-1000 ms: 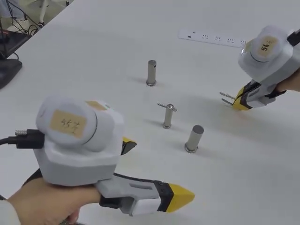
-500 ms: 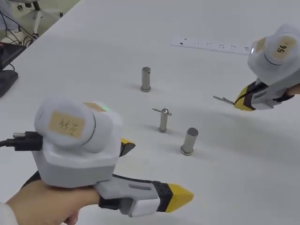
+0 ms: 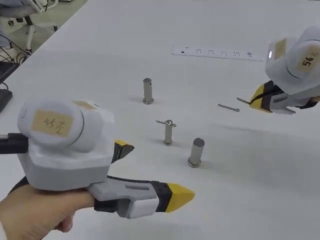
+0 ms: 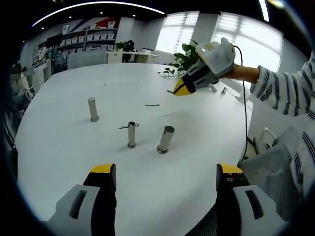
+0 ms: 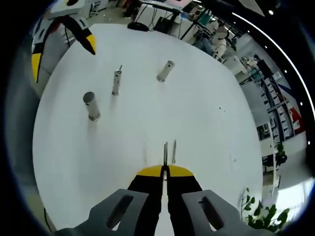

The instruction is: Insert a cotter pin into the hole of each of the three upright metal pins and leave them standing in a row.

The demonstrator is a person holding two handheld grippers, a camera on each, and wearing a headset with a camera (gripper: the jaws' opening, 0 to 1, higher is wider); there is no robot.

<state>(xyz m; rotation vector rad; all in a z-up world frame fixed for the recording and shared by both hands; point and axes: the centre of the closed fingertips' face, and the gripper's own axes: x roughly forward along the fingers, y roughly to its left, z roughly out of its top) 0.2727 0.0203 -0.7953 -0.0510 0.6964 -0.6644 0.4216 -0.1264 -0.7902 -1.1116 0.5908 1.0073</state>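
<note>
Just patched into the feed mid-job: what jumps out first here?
Three metal pins stand in a slanting row: the far pin, the middle pin with a cotter pin through its hole, and the near pin. At the right, the right gripper is shut on a second cotter pin, with a loose cotter pin on the table beside it. The left gripper gapes open in front.

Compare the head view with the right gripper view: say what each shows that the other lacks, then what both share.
Head view, not the right gripper view: the white power strip. Right gripper view, not the head view: a leafy plant and shelving in the background. Both: the far pin, the middle pin with its inserted cotter pin, the near pin, the open left gripper, and the right gripper shut on the held cotter pin.
</note>
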